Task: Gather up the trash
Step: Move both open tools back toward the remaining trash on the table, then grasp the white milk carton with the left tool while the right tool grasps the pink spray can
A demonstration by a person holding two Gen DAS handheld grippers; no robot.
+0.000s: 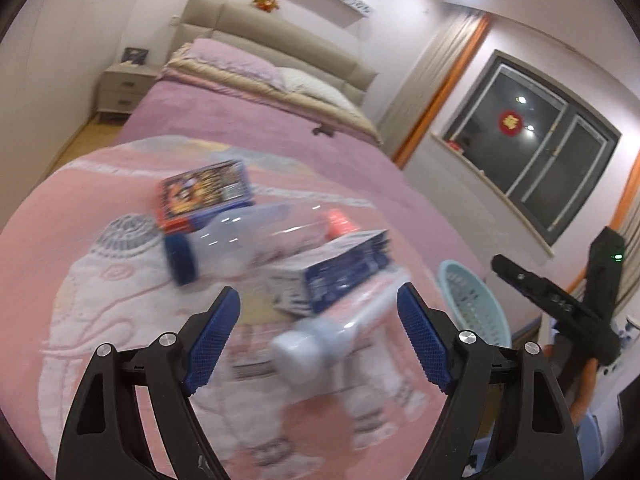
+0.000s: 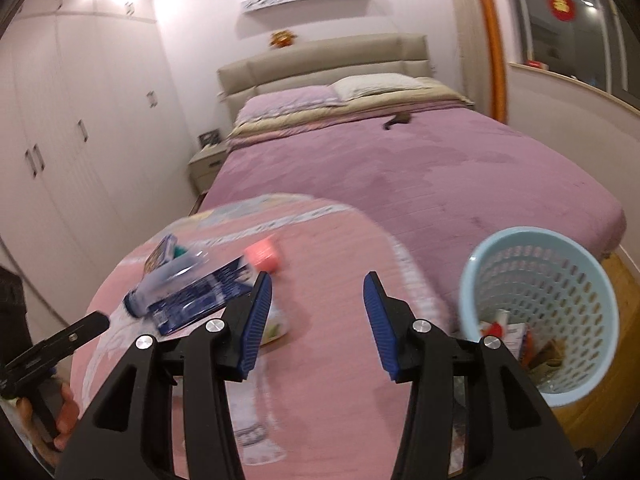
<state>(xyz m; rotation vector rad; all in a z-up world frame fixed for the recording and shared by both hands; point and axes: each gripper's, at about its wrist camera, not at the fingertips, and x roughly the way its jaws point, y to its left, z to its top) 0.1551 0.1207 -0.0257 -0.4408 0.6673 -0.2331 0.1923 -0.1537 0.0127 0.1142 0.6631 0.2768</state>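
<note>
Trash lies on the pink blanket [image 1: 80, 240] at the foot of the bed. In the left wrist view I see an orange-blue box [image 1: 206, 192], a clear bottle with a blue cap [image 1: 248, 240], a dark blue carton [image 1: 336, 276], a small pink item [image 1: 340, 220] and a clear bottle with a white cap [image 1: 320, 344]. My left gripper [image 1: 319, 308] is open just above the white-capped bottle. My right gripper [image 2: 318, 292] is open and empty over the blanket; the blue carton [image 2: 196, 300] and the pink item [image 2: 262, 258] lie to its left. The light blue basket [image 2: 536, 312] holds some trash.
The basket [image 1: 472, 304] stands on the wooden floor beside the bed's right edge. The right gripper's body [image 1: 568, 300] shows at the right of the left wrist view. Pillows [image 2: 360, 88] and the headboard lie at the far end. Wardrobes [image 2: 60, 140] line the left wall.
</note>
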